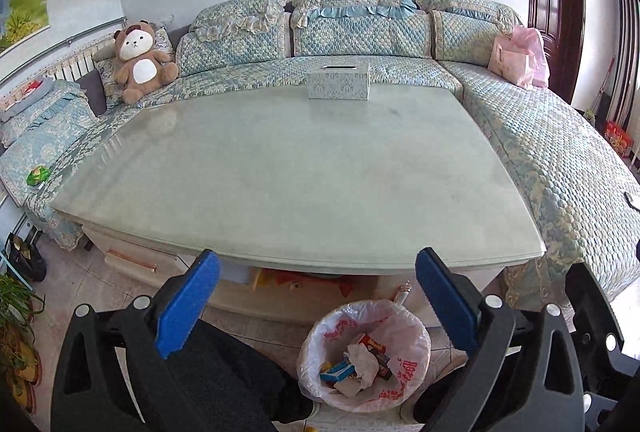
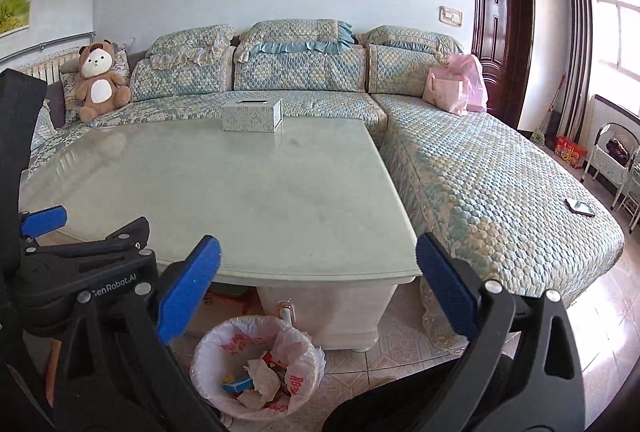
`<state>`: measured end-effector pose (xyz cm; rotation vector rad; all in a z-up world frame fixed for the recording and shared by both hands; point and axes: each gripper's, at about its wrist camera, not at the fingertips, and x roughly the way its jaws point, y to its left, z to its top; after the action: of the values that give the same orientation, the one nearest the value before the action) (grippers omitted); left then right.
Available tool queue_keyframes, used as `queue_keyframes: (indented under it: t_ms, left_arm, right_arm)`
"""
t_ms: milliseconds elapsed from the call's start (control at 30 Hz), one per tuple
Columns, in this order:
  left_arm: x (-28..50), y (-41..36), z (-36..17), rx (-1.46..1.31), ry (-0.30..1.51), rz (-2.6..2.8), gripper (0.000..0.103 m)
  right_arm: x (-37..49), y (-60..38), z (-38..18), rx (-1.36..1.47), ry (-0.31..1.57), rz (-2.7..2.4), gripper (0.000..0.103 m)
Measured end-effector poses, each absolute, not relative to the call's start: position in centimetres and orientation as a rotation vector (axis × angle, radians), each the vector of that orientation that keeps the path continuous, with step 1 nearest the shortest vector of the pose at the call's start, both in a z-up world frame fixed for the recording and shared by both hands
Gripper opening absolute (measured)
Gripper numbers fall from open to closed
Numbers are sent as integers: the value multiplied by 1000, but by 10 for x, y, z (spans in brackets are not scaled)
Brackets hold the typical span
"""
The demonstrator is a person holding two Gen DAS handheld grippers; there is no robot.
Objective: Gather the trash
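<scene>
A trash bin (image 1: 416, 336) lined with a pink-printed plastic bag stands on the floor in front of the table; it also shows in the right wrist view (image 2: 304, 356). Crumpled paper (image 1: 362, 358) and small wrappers lie inside it. My left gripper (image 1: 318, 282) is open and empty, held above the bin at the table's front edge. My right gripper (image 2: 318, 268) is open and empty, just right of the left one, whose body (image 2: 80, 272) shows at the left. A green crumpled wrapper (image 1: 38, 174) lies on the sofa at far left.
A pale glass-topped coffee table (image 1: 280, 171) carries a tissue box (image 1: 338, 81) at its far edge. An L-shaped quilted sofa (image 2: 480, 171) wraps around it, with a teddy bear (image 1: 138, 59), a pink bag (image 1: 518, 59) and a phone (image 2: 580, 207). A door (image 2: 496, 31) is behind.
</scene>
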<state>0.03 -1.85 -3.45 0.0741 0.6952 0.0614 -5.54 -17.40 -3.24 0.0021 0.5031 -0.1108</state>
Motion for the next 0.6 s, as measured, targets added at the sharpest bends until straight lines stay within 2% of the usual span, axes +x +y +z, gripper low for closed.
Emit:
queue_keyframes:
  t_ms: [167, 600]
  left_arm:
    - [-20, -20, -16, 66, 632, 54, 96]
    - [-30, -21, -7, 68, 630, 58, 96]
  right_arm:
    - [-70, -175, -23, 7, 468, -129, 97]
    - [-83, -175, -19, 12, 471, -158, 97]
